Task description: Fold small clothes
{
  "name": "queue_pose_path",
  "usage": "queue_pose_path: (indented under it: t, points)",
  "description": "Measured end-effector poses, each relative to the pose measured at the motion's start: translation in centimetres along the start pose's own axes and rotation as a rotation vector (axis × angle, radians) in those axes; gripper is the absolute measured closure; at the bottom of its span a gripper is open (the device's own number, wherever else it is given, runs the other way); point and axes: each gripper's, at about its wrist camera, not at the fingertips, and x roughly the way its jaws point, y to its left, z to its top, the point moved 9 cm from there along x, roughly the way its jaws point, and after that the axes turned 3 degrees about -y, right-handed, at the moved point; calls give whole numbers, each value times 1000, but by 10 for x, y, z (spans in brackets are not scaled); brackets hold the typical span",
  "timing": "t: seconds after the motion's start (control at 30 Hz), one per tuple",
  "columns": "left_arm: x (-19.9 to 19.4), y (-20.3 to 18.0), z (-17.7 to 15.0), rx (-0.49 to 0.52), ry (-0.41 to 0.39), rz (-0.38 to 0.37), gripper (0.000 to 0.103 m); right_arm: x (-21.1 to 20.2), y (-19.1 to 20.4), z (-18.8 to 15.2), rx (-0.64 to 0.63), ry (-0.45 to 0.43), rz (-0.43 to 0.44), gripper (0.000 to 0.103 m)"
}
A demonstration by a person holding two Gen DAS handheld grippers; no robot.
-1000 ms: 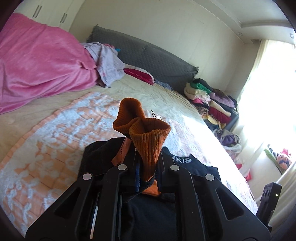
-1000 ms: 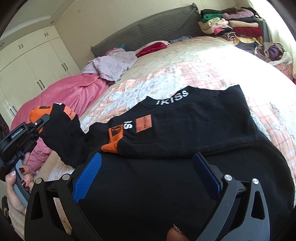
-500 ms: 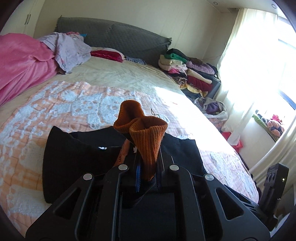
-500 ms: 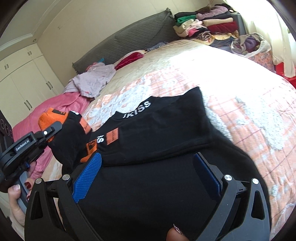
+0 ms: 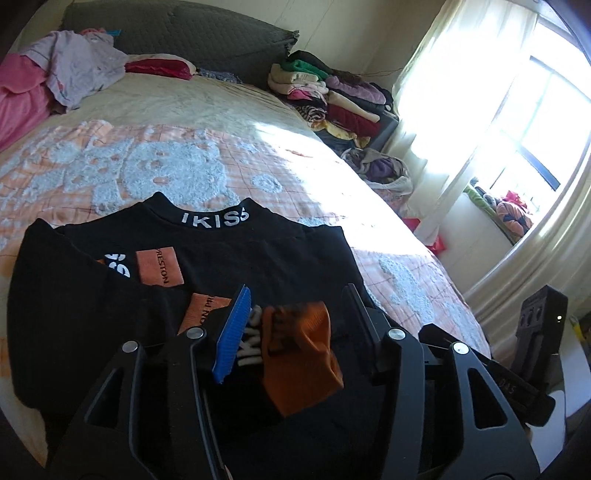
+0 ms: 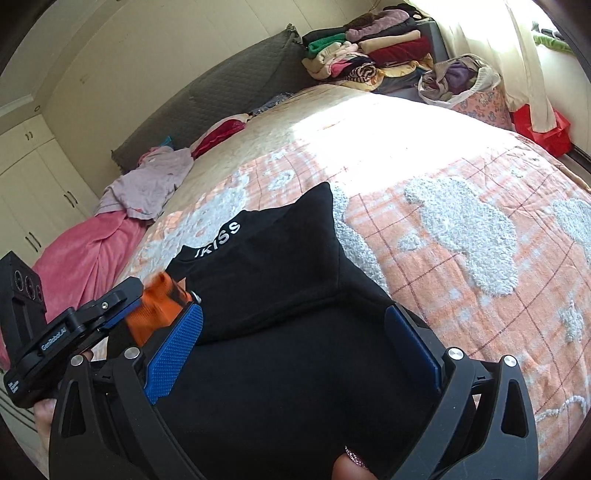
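Note:
A small black sweater with a white-lettered collar and orange patches lies on the bed; it also shows in the right wrist view. Its orange-cuffed sleeve lies across the sweater's front, loose between the fingers of my left gripper, which is open. In the right wrist view the left gripper sits at the left with the orange cuff beside it. My right gripper is open and empty, low over the sweater's black body.
The bed has an orange and white bedspread. A pink blanket and lilac clothes lie near the grey headboard. A stack of folded clothes and a bag stand beside the bed by the window.
My left gripper carried the orange-cuffed sleeve across the sweater, then opened and let it go; the cuff now lies flat. The right gripper stayed open over the sweater.

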Motion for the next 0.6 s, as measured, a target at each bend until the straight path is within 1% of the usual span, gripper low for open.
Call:
queue_pose_path:
  t: [0.07,0.13,0.17,0.2,0.3,0.4,0.43,0.5,0.57,0.6]
  points:
    - [-8,8,6,-13,-21,7,56,6,4,-3,-7,12,3,5]
    - [-16,24,17,-24,-50,42,53,13,13,-7,-31,31,8,5]
    - [-20,32,20,-28,-60,65,49,18,18,-10,-45,44,14,5]
    - [-23,42,24,-34,-65,98,46,24,24,-13,-61,64,19,5]
    - [-32,78,32,-54,-78,212,43,45,43,-26,-111,130,27,5]
    - [-42,116,37,-103,-85,305,39,65,57,-40,-159,192,9,6]
    - [-46,125,38,-124,-89,319,38,73,61,-44,-167,210,7,17]
    - [-53,143,40,-178,-99,330,38,84,64,-51,-188,232,-18,33]
    - [-62,154,42,-211,-116,350,38,88,69,-55,-213,229,-15,49]
    - [-67,161,43,-229,-126,362,37,88,73,-55,-221,228,-7,59]
